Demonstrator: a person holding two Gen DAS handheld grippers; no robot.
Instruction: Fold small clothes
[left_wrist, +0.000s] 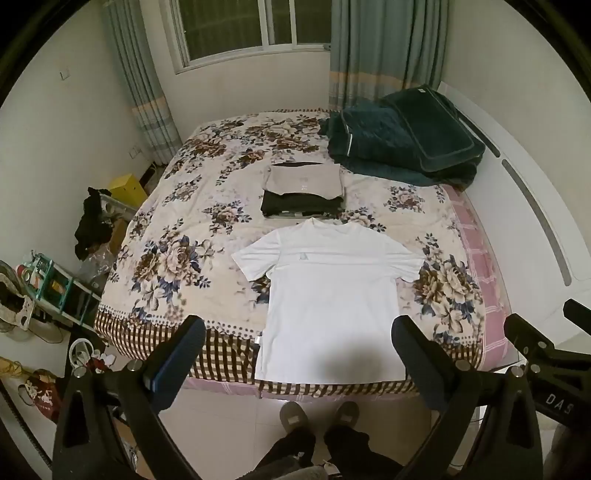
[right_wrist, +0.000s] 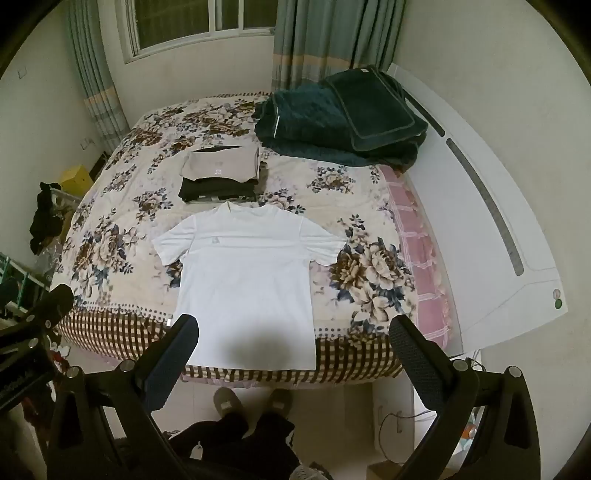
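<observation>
A white T-shirt (left_wrist: 328, 291) lies flat and spread out on the floral bed, collar away from me, hem at the near edge; it also shows in the right wrist view (right_wrist: 247, 273). Beyond its collar sits a stack of folded clothes (left_wrist: 303, 190), beige on top of black, seen too in the right wrist view (right_wrist: 219, 177). My left gripper (left_wrist: 299, 354) is open and empty, held above the hem. My right gripper (right_wrist: 293, 350) is open and empty, also above the near edge of the bed.
The bed (left_wrist: 173, 280) has a floral cover with a checked border. A dark green folded quilt (left_wrist: 399, 144) lies at the far right by the white headboard (right_wrist: 480, 236). Cluttered shelves and bags (left_wrist: 44, 295) stand on the floor at left. The person's slippered feet (left_wrist: 317, 413) are below.
</observation>
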